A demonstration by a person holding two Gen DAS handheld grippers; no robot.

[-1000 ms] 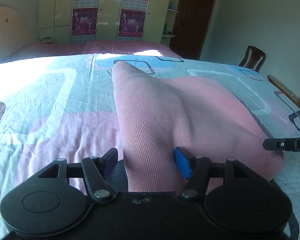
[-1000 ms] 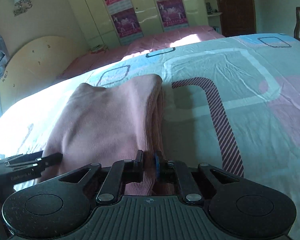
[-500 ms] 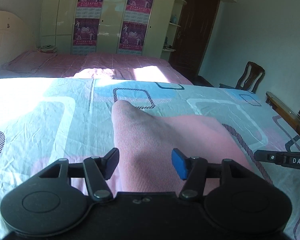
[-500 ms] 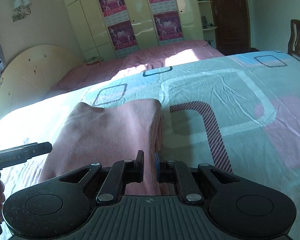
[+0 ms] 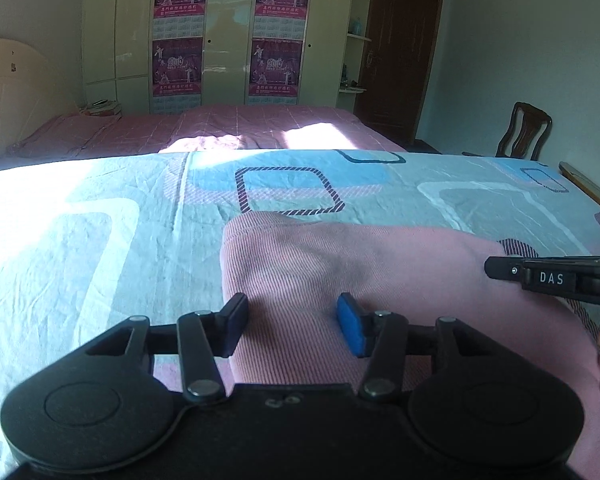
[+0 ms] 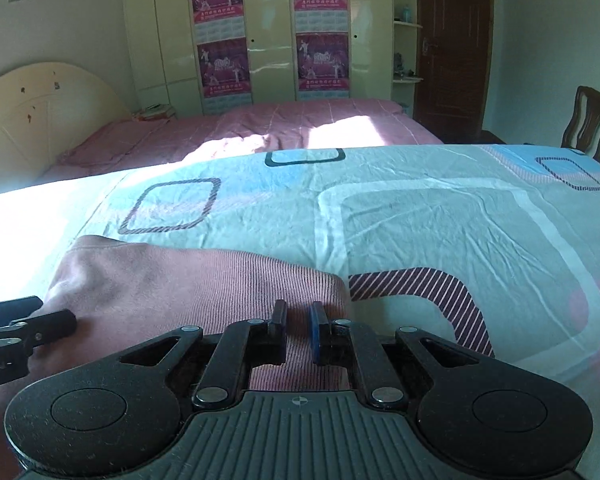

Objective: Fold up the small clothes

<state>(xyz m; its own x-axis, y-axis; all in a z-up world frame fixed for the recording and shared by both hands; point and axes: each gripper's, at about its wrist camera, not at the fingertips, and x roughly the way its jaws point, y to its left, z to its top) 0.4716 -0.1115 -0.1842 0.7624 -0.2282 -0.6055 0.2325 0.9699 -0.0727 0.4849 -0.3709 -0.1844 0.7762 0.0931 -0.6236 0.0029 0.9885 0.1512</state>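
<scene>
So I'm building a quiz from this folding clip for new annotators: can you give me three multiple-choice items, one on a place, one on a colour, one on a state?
1. Where does the pink garment lie?
A. on the patterned bedsheet
B. on the wooden chair
C. on the floor

2. What colour is the pad on one finger of the left gripper?
A. red
B. blue
C. yellow

3. How is the right gripper set?
A. wide open above the sheet
B. out of view
C. shut on the garment's edge

Answers:
1 A, the cloth rests on the sheet with rounded squares.
2 B, a blue pad shows on one finger.
3 C, ribbed pink cloth sits pinched between its narrow jaws.
</scene>
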